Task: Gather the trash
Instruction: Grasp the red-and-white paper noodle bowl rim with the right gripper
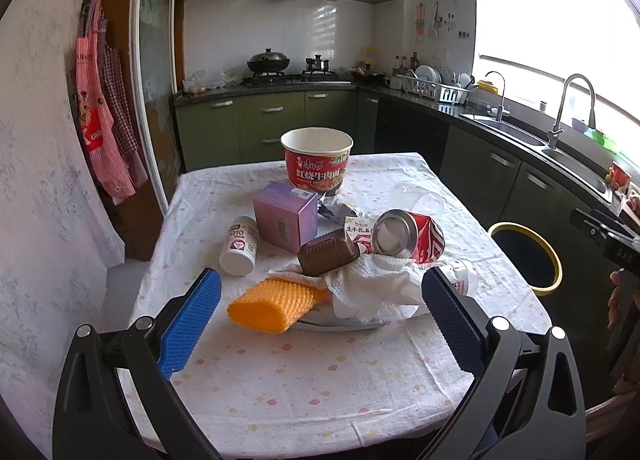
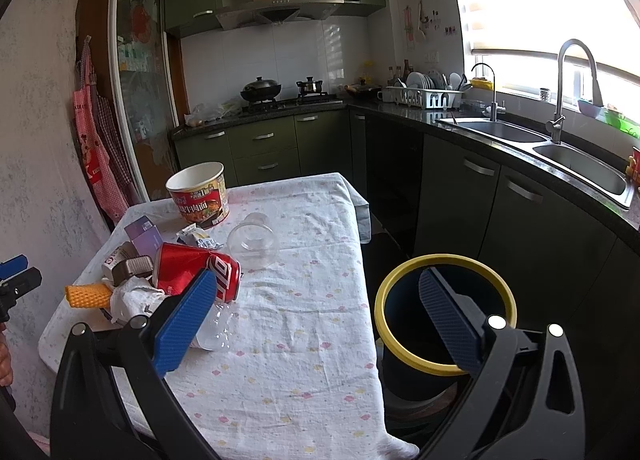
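Green kitchen cabinets ring the cloth-covered table, where our trash sits heaped at the middle. We hold the left gripper with fingers wide apart and empty, near the orange foam net and crumpled paper towel. Our right gripper is likewise spread and empty, between the table edge and the yellow-rimmed bin on the right. Pulling the towel could roll the dented red can resting against it, or tip the brown tray.
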Demonstrator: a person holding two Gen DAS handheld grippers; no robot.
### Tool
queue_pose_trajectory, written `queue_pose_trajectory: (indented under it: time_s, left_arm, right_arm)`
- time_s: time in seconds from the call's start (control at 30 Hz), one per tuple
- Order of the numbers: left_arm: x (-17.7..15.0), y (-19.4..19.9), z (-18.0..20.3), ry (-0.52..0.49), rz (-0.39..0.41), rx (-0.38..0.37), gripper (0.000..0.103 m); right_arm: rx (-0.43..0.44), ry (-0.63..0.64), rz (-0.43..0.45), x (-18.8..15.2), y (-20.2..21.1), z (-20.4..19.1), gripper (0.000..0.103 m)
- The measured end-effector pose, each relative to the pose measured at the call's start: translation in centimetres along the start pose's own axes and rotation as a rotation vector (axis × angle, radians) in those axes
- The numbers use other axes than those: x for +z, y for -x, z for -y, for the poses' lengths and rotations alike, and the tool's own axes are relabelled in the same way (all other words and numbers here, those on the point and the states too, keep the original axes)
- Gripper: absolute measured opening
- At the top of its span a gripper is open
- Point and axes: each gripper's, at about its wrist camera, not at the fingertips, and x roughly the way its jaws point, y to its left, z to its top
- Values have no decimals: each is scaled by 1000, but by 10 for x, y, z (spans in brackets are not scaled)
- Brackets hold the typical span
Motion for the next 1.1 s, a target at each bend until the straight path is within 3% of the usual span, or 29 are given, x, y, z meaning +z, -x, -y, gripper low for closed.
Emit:
queue_pose_trajectory:
  time_s: [0.13,0.27,0.43,0.6,0.77,0.93,1.07,1.1]
  left_arm:
    - [18,-16,-16,15,-15,-12,99]
    - [43,-39,-35,24,-9,12,99]
    - [73,-75,-58,17,3,62,99]
    - [100,-119,-85,33,0,68,99]
    - [110,-150,-100,50,-7,51,99]
    - [106,-174,-110,48,-35,27,99]
    - [102,-180,-113,49,-49,-1,99]
    - [100,-180,-113,48,-51,-9,99]
  right_arm:
    - [-4,64,-13,16,-15,-8,97]
    - [107,107,-75,58,-46,-17,97]
    - [277,129,-264,118,-118,-48,97]
    - [323,138,-434,167,-205,-89,96]
    - [337,126,-607,195,-303,-137,96]
    - [267,159,-743,195,-381,-172,66]
    - [230,182,-812,186,-412,-187,52]
    - [223,187,-821,183,-416,-190,43]
